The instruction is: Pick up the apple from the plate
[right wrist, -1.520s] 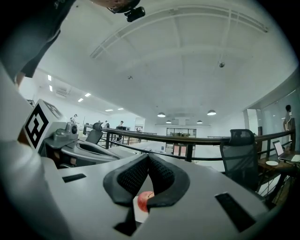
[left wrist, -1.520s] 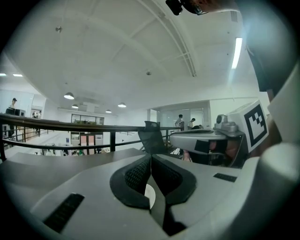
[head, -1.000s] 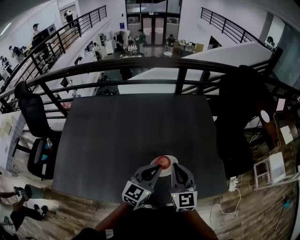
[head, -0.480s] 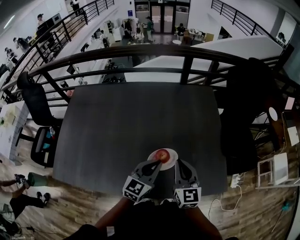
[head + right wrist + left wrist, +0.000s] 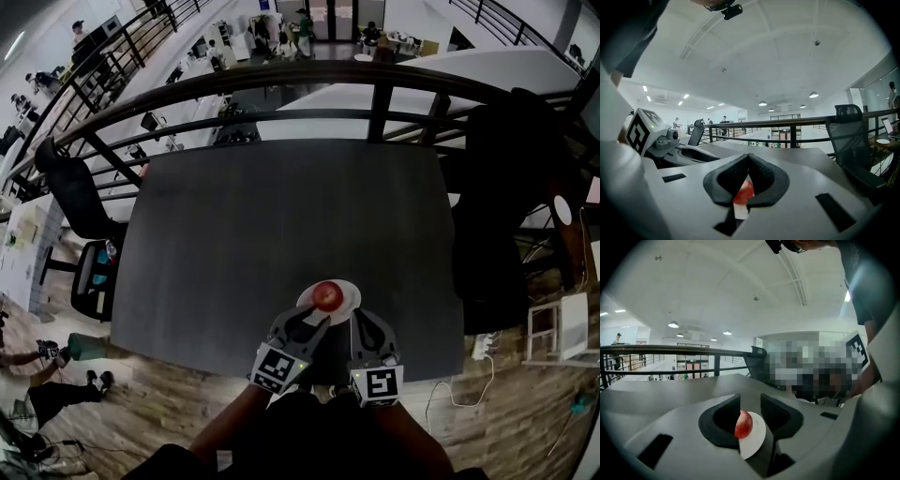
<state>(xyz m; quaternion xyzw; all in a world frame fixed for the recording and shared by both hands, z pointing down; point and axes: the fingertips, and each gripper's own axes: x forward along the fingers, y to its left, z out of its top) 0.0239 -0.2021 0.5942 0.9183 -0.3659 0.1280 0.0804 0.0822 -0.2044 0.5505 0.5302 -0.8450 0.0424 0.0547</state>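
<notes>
Apple (image 5: 326, 295) sits on plate (image 5: 350, 290), lower centre of the head view. Left gripper (image 5: 317, 325): jaws just opening, spread, apple ahead, untouched. Right gripper (image 5: 360, 321): pressed together, empty. Judged firm, smooth, liable to roll or bruise; grip across its widest middle.

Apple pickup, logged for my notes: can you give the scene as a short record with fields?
apple: red, sitting on the plate, not gripped
plate: white, round, near the table's front edge
table: dark, nothing else on it in the head view
left hand-held gripper: jaws apart, just been opening; apple just ahead of the gap, pads not on it
right hand-held gripper: jaws together, empty, pointed at the apple
task state: apple not yet picked up
</notes>
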